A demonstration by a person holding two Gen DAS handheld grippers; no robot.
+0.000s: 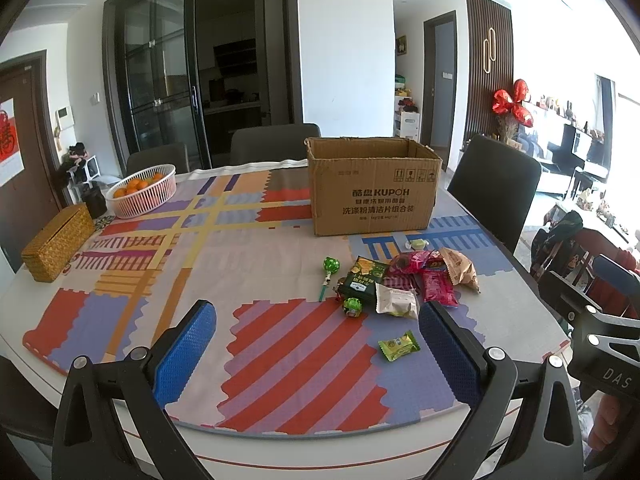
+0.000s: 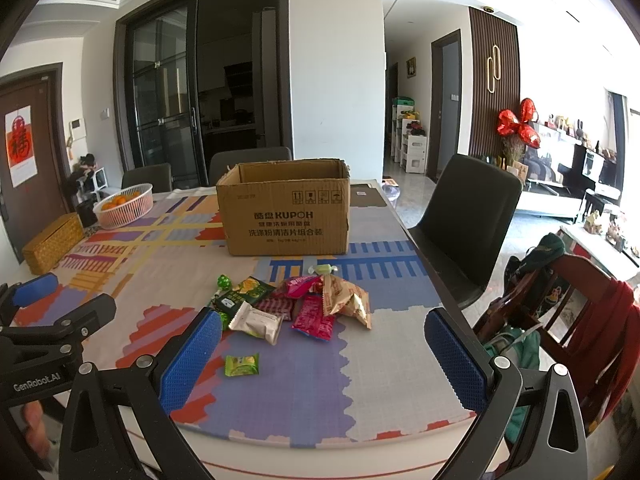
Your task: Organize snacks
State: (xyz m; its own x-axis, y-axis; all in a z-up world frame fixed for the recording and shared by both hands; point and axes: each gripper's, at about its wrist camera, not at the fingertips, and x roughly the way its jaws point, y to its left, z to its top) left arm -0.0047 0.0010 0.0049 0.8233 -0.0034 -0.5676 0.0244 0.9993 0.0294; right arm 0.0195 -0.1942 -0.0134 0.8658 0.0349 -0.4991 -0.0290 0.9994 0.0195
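Sunlit dining room, and we are working at a table (image 1: 520, 312) under a patchwork cloth. Our snacks (image 2: 288, 308) lie in a loose heap toward its near right part, just in front of an open cardboard box (image 2: 284, 216) that stands upright and apart from them. One small green packet (image 2: 242, 365) sits alone, nearest us; a white pouch (image 2: 258, 322) overlaps the heap's near edge, with a pink packet (image 2: 314, 318) and a tan crinkled bag (image 2: 346, 298) beside it. Two green lollipops (image 1: 331, 265) lie on the left fringe.

We judge all of these light, soft and crackly, with slick film that could slide under the pads; a sealed end seam or a puffed middle looks like the best hold, and the lone green packet the easiest first pick.

Our left gripper (image 1: 318, 354) and right gripper (image 2: 324, 354) both hover over the near table edge, fingers spread wide, holding nothing.

Farther off sit a basket of oranges (image 1: 142, 192) and a woven box (image 1: 56, 244).
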